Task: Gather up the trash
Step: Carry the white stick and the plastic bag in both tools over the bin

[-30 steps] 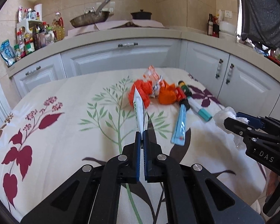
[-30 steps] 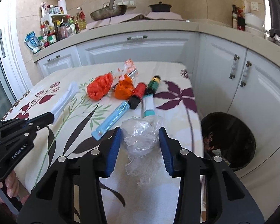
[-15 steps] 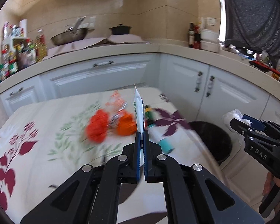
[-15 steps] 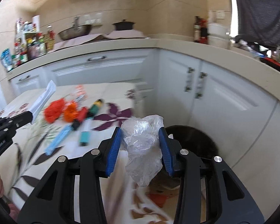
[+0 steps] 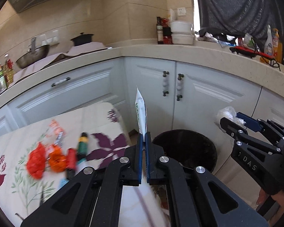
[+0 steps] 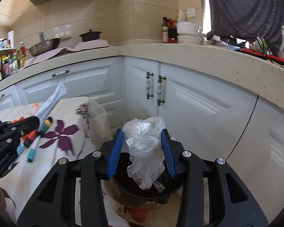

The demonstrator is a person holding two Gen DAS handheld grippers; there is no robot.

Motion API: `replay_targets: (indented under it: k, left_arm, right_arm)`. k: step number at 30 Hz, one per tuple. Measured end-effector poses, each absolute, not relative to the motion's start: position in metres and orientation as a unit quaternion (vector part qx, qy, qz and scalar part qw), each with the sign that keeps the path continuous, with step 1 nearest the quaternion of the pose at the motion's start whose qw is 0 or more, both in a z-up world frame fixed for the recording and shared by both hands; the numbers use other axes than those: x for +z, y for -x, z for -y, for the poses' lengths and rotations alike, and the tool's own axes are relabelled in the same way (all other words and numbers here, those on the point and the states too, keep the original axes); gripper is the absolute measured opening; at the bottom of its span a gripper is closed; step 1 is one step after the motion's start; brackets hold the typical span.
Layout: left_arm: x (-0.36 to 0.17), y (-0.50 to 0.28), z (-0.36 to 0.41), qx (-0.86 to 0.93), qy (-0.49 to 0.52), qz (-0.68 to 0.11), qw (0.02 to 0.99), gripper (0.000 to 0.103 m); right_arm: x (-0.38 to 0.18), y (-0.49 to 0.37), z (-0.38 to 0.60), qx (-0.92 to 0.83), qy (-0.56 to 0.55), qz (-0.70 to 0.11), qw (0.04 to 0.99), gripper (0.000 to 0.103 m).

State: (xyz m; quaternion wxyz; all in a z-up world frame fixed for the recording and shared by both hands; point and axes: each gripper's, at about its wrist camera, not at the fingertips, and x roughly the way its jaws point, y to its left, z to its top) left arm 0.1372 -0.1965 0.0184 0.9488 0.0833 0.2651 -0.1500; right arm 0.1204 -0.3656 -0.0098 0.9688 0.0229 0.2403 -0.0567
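My left gripper [image 5: 143, 138] is shut on a flat white wrapper with green print [image 5: 141, 113], which stands up between the fingers; it also shows in the right wrist view [image 6: 51, 100]. My right gripper [image 6: 142, 141] is shut on a crumpled clear plastic bag [image 6: 143, 147] and holds it right above the black trash bin [image 6: 142, 191]. The bin [image 5: 187, 147] stands on the floor beside the table, below white cabinets. In the left wrist view my right gripper [image 5: 229, 121] is at the right, over the bin's far side.
Several pieces of trash lie on the floral tablecloth [image 5: 104, 121]: orange-red wads [image 5: 36, 160], a red and green tube [image 5: 81, 145], a teal marker [image 6: 32, 151]. White cabinets [image 5: 208, 98] and a cluttered counter [image 5: 198, 51] curve around behind.
Both grippers have swung right, away from the table toward the bin. The plastic bag now hangs over the bin's opening. Both grips are unchanged.
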Motion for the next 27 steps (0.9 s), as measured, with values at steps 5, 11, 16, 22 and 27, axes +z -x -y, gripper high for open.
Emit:
replay_targets:
  k: [5, 11, 16, 22, 27]
  left_arm:
    - [0.008, -0.156, 0.225, -0.154, -0.091, -0.281, 0.943, 0.003]
    - [-0.003, -0.176, 0.252, -0.156, -0.108, -0.295, 0.936, 0.003]
    - [-0.017, -0.194, 0.27, -0.16, -0.116, -0.317, 0.928, 0.003]
    - [-0.033, -0.21, 0.283, -0.159, -0.123, -0.34, 0.919, 0.004]
    - [-0.045, -0.224, 0.288, -0.154, -0.119, -0.362, 0.912, 0.01]
  right_arm:
    - [-0.017, -0.136, 0.391, -0.067, -0.032, -0.237, 0.969, 0.04]
    - [-0.03, -0.156, 0.413, -0.072, -0.041, -0.24, 0.967, 0.04]
    - [-0.042, -0.17, 0.423, -0.072, -0.049, -0.246, 0.965, 0.04]
    - [-0.059, -0.187, 0.434, -0.077, -0.059, -0.254, 0.962, 0.041]
    - [-0.074, -0.2, 0.441, -0.086, -0.063, -0.254, 0.961, 0.052]
